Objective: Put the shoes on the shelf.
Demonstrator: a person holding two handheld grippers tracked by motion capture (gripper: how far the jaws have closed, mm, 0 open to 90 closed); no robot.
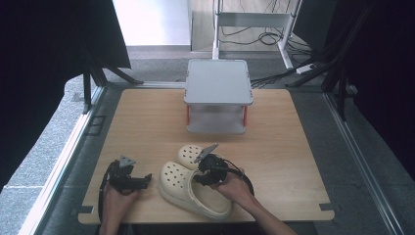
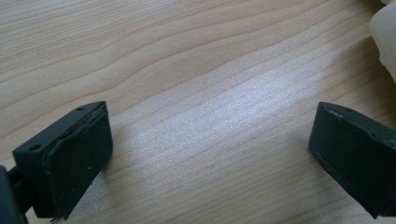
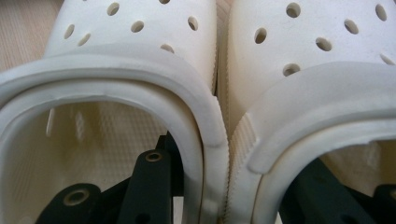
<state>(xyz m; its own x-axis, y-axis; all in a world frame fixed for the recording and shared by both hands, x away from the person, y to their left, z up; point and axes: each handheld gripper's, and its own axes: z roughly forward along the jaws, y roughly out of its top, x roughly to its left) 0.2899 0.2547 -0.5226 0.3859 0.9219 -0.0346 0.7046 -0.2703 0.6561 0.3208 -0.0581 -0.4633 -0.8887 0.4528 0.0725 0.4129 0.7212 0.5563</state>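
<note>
Two cream clogs with holes lie side by side at the table's front middle: the near clog (image 1: 191,188) and the far clog (image 1: 188,154). In the right gripper view their toes point away, left clog (image 3: 140,42) against right clog (image 3: 327,56). My right gripper (image 3: 229,196) has one black jaw inside each clog, and the touching inner walls are pinched between them. In the high view that right gripper (image 1: 208,174) sits over the clogs' openings. My left gripper (image 2: 210,154) is open just above bare wood, left of the near clog (image 2: 385,37), and it also appears as the left gripper (image 1: 142,182).
A grey two-level stand with orange posts (image 1: 218,81) stands at the back middle of the wooden table (image 1: 147,122). Black cables loop beside both hands. Dark frame legs and floor cables lie beyond the table's far edge.
</note>
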